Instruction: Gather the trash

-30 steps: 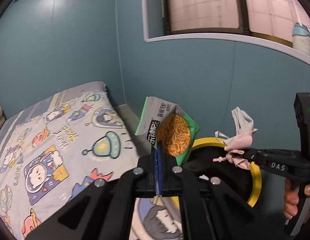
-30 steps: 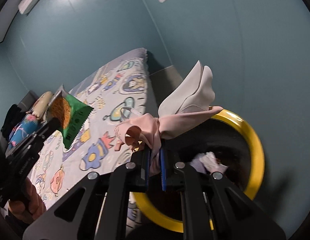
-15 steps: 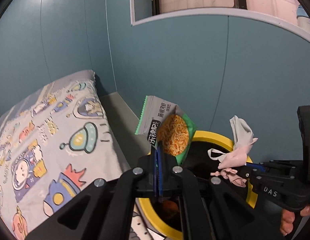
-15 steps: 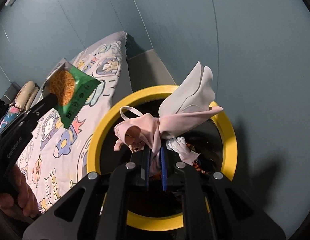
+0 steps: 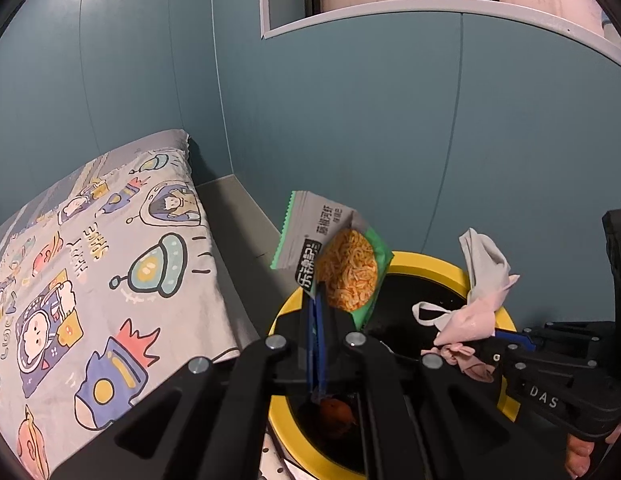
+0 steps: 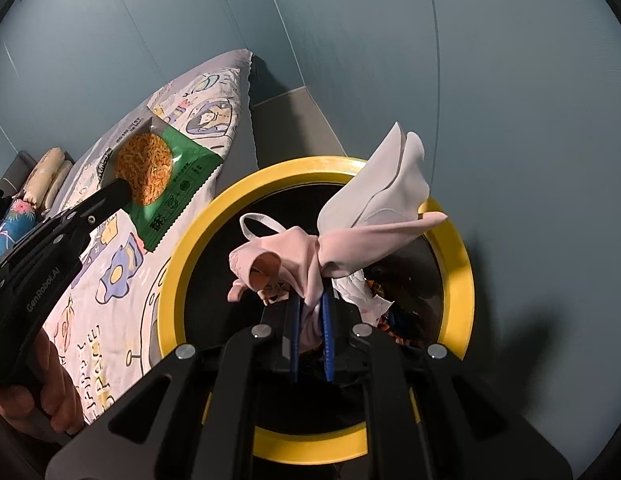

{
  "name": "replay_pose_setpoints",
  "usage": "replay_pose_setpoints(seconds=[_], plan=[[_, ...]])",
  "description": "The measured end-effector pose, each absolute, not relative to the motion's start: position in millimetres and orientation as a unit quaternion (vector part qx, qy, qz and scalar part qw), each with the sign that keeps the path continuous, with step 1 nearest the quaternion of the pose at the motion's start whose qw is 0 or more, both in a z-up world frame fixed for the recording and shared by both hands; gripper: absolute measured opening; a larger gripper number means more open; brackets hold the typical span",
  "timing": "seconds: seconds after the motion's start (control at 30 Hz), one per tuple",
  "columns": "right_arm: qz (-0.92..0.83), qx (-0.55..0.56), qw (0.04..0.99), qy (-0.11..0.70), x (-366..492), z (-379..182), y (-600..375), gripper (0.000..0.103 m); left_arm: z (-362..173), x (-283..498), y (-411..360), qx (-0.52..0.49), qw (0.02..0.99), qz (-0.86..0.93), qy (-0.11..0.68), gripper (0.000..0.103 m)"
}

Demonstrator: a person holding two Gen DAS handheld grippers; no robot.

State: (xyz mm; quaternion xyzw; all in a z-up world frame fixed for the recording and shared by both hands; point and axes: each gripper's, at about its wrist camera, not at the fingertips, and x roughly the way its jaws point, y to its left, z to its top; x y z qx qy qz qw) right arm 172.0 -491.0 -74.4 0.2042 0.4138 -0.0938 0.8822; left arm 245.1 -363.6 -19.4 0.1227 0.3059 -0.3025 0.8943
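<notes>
My left gripper (image 5: 316, 300) is shut on a green and grey snack packet (image 5: 334, 260) with orange noodles pictured on it, held over the near-left rim of a yellow-rimmed black trash bin (image 5: 430, 266). The packet also shows in the right wrist view (image 6: 162, 172). My right gripper (image 6: 310, 304) is shut on a crumpled pink and grey face mask (image 6: 350, 236), held above the open bin (image 6: 458, 280). The mask also shows in the left wrist view (image 5: 476, 308). Trash lies inside the bin.
A bed with a cartoon-print sheet (image 5: 90, 272) lies left of the bin. A teal wall (image 5: 390, 120) stands close behind the bin, with a window ledge (image 5: 430, 8) above. Pillows (image 6: 42, 172) lie at the bed's far end.
Both grippers have moved from over the bed's edge to over the bin, which now fills more of both views. Both keep their hold on the packet and the mask.
</notes>
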Motion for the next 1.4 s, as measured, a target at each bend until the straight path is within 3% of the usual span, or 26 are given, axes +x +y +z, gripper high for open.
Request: replay_pose_setpoints(seconds=[0.33,0.47,0.6,0.67,0.77,1.1,1.37,1.4], plan=[[-0.104,0.201,0.872,0.434,184,-83,-495,0.009,-36,261,-371,0.116,0.883,-0.298,0.343,0.002],[-0.114,0.198,0.869,0.439,185,-81,-495,0.012,-47,277,-371,0.087,0.867,-0.307,0.382,0.018],[-0.13,0.204,0.871,0.427,179,-72,-496,0.033,-52,286,-367,0.056,0.853,-0.323,0.407,0.03],[-0.141,0.208,0.871,0.421,174,-65,-498,0.035,-51,286,-363,0.05,0.85,-0.327,0.41,0.042],[-0.144,0.209,0.876,0.409,164,-54,-496,0.035,-43,283,-345,0.019,0.852,-0.325,0.411,0.044],[-0.108,0.16,0.906,0.378,149,-7,-433,0.035,20,253,-207,-0.051,0.903,-0.262,0.336,0.044],[0.003,0.082,0.929,0.361,176,16,-300,0.035,34,215,-67,-0.073,0.943,-0.157,0.286,0.044],[0.011,0.076,0.931,0.356,177,18,-286,0.036,36,208,-52,-0.072,0.947,-0.144,0.279,0.048]])
